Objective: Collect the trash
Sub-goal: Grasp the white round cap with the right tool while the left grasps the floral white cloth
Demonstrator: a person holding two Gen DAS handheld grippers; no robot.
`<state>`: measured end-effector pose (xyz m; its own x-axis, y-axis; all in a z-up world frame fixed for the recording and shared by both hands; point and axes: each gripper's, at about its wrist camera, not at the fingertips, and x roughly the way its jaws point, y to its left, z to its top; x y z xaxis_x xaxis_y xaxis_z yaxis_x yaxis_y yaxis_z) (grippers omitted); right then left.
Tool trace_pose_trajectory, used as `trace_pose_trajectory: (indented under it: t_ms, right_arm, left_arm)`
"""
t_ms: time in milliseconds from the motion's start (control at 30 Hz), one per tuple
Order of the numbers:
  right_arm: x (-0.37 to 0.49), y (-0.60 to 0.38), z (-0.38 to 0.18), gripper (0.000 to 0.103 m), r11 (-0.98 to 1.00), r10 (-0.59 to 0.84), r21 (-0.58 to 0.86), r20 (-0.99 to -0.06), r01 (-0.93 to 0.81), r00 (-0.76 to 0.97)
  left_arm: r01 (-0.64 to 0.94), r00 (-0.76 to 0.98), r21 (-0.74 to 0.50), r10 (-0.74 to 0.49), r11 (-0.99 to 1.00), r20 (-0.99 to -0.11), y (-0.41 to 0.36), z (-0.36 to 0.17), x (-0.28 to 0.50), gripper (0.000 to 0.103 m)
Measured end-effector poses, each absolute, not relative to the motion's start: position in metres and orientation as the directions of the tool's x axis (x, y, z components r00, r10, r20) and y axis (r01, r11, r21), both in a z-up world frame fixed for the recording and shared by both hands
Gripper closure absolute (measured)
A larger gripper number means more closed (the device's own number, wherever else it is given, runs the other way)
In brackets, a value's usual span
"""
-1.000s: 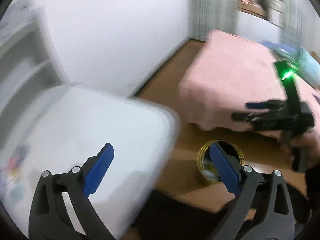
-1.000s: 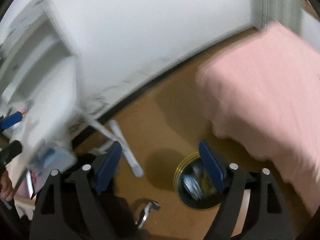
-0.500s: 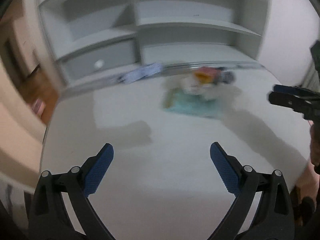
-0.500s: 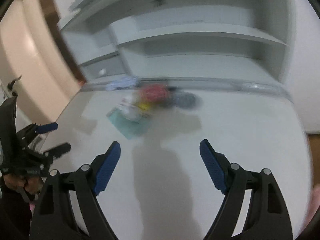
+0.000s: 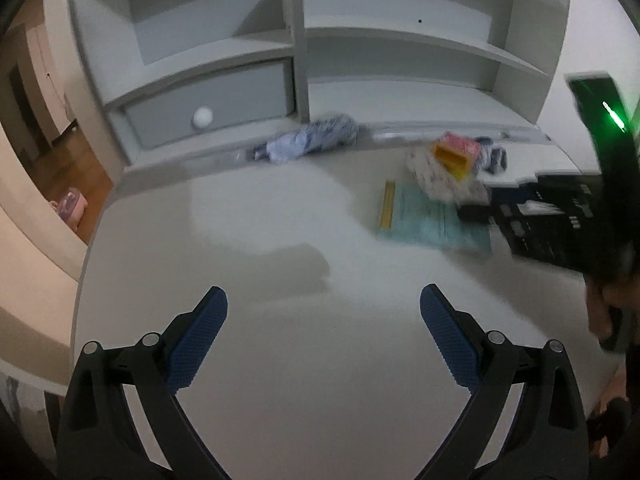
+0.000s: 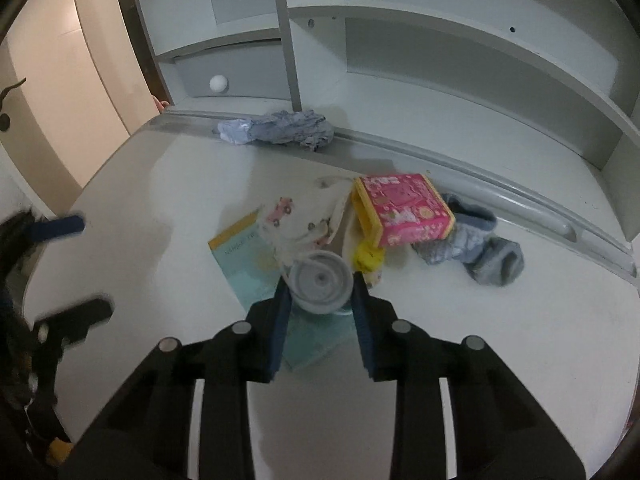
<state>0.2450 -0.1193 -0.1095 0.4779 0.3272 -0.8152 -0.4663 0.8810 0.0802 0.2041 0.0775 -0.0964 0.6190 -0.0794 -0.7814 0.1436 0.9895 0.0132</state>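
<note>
A heap of trash lies on the white desk [image 6: 440,360]. It holds a pink and yellow box [image 6: 404,210], a printed white cloth [image 6: 304,220], a teal booklet [image 6: 248,260] and a grey sock [image 6: 480,248]. A round grey-lidded container [image 6: 320,282] sits at the heap's near edge. My right gripper [image 6: 320,300] is closing on it, with a blue pad against each side of the lid. Over bare desk to the left, my left gripper [image 5: 324,320] stands open with nothing between its fingers. In the left wrist view the heap [image 5: 452,160] is partly hidden by the right gripper's dark body [image 5: 560,216].
A crumpled blue-white wrapper [image 6: 280,130] lies against the ridge at the back of the desk. Behind it stand white shelves [image 6: 440,60] and a grey drawer with a round knob [image 6: 219,83]. The desk edge drops to wooden floor [image 5: 76,168] on the left.
Both views swung from the floor, bin and pink bed to the desk. The right gripper moved in on the heap and its jaws narrowed around the grey-lidded container. The left gripper stayed open.
</note>
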Motion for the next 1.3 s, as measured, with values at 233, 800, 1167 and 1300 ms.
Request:
trace_pose_trajectory:
  t_ms: [233, 800, 1167, 1300]
  right_arm:
    - [0.199, -0.170, -0.100, 0.073, 0.895, 0.346, 0.135, -0.813, -0.425, 0.469]
    - [0.099, -0.274, -0.116, 0.038, 0.947, 0.262, 0.127, -0.834, -0.294, 0.485]
    - [0.113, -0.258, -0.119, 0.058, 0.932, 0.278, 0.105, -0.822, -0.347, 0.497]
    - [0.115, -0.253, -0.120, 0.073, 0.931, 0.268, 0.089, -0.824, -0.353, 0.499]
  left_arm:
    - [0.260, 0.587, -0.036, -0.188, 0.965, -0.788, 0.025, -0.099, 0.256, 0.009]
    - [0.535, 0.498, -0.045, -0.358, 0.844, -0.790, -0.094, -0.103, 0.219, 0.009]
    - [0.608, 0.439, 0.010, -0.325, 0.794, -0.838, -0.131, -0.123, 0.231, 0.052]
    - [0.603, 0.438, 0.007, -0.324, 0.798, -0.838, -0.131, -0.121, 0.232, 0.078]
